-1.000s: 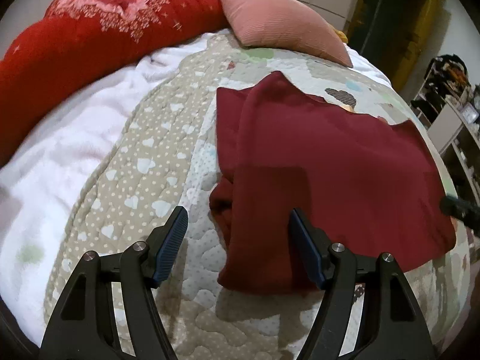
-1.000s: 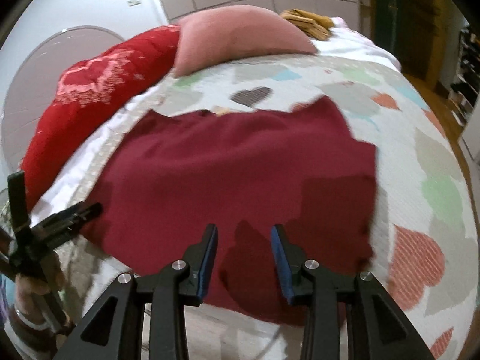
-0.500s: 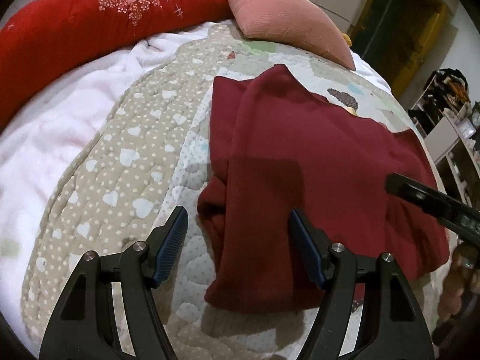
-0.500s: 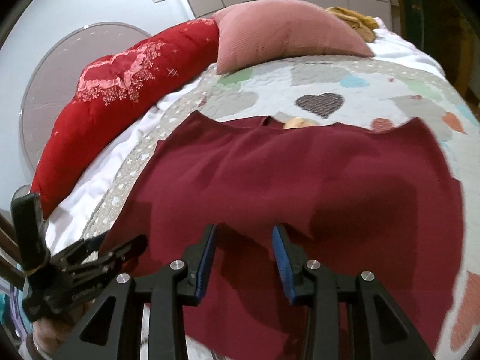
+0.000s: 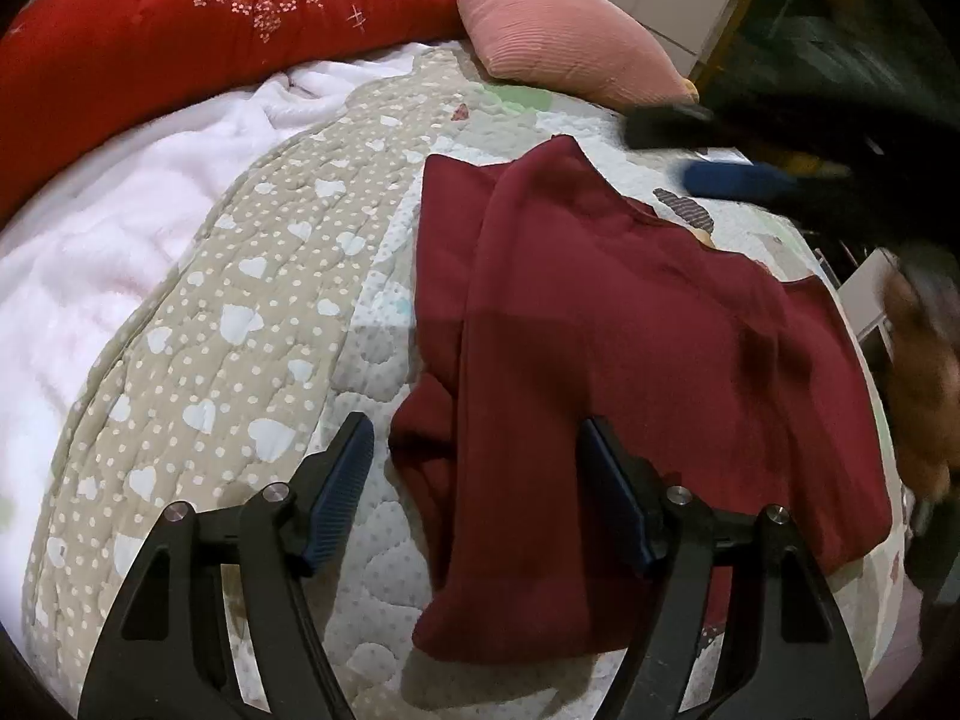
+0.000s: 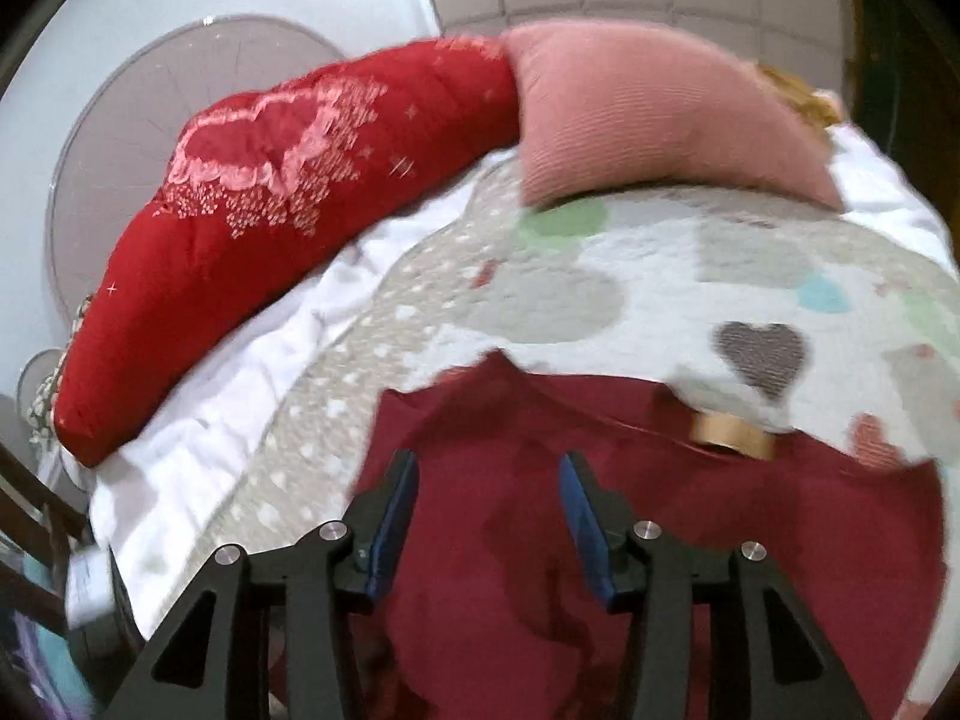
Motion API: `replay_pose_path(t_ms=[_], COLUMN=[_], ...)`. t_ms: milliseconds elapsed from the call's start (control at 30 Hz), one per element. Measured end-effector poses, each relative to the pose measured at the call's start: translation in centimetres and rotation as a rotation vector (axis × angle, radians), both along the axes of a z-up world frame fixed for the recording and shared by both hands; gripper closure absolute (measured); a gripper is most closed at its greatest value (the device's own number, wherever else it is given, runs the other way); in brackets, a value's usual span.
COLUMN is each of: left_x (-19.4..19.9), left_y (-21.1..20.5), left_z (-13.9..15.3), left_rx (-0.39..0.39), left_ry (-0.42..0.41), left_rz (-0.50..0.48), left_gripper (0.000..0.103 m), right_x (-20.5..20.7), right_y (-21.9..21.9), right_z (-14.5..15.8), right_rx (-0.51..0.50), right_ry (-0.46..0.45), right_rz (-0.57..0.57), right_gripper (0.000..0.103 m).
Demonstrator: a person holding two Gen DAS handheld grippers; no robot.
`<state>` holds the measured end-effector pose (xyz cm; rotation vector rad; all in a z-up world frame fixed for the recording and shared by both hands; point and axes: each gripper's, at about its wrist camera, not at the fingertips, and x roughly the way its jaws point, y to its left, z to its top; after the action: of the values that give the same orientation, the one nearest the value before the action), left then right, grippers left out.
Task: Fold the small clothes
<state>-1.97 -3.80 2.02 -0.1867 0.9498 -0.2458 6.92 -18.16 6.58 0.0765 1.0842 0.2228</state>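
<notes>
A dark red garment (image 5: pixel 630 360) lies flat on the quilted bedspread (image 5: pixel 252 324), its left side folded inward over the body. My left gripper (image 5: pixel 474 468) hovers open above the garment's near left edge, holding nothing. In the right wrist view my right gripper (image 6: pixel 487 501) hangs over the garment (image 6: pixel 630 540) near its far left shoulder; its jaws are opening and the pads press on nothing. The collar shows a tan label (image 6: pixel 729 433). The right gripper (image 5: pixel 690 147) also shows blurred at the upper right of the left wrist view.
A long red bolster (image 5: pixel 180 42) and a pink cushion (image 5: pixel 570 54) lie along the head of the bed. A white fluffy blanket (image 5: pixel 96 252) lies left of the quilt. Furniture stands beyond the bed's right edge (image 5: pixel 870 300).
My right gripper swept left across the garment toward its far left shoulder and its jaws widened. The left gripper barely shifted and stays open.
</notes>
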Motion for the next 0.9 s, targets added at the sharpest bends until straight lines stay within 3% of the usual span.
replay_pose_path(t_ms=[133,300,400,467,633,833,900], left_x=[-0.2,-0.2,-0.3,-0.4,-0.6,-0.7,-0.6], left_y=[0.2,0.3,0.4,0.6,0.9,1.5,2.0], left_z=[-0.2,-0.4,-0.5,-0.5,-0.4,-0.4,-0.4], left_rx=[-0.015,-0.027,-0.037,-0.048,-0.078,-0.133,-0.159], left_ry=[-0.016,-0.021,-0.024,-0.023,-0.027,-0.019,-0.023], left_rz=[-0.002,-0.012,-0.017,-0.021,-0.016,-0.017,-0.018], left_gripper=[0.030,0.030,0.030,0.030,0.030,0.030,0.030], right_x=[3.2,5.5,5.9,6.1,5.7,6.7,6.3], right_y=[2.1,4.0,4.1,4.1,5.2,5.2,4.2], right_z=[-2.3,-5.1,-5.7,-5.8,-3.8,-7.1,-6.2], right_rx=[0.037,-0.053,-0.083,-0.091,-0.110,-0.079,-0.016], right_ry=[0.096,0.198,0.186,0.161,0.056,0.139,0.128], right_rz=[-0.033,-0.037,-0.025,-0.009,0.059,0.061,0.049], right_gripper=[0.056,0.056,0.076,0.097,0.097,0.096,0.086])
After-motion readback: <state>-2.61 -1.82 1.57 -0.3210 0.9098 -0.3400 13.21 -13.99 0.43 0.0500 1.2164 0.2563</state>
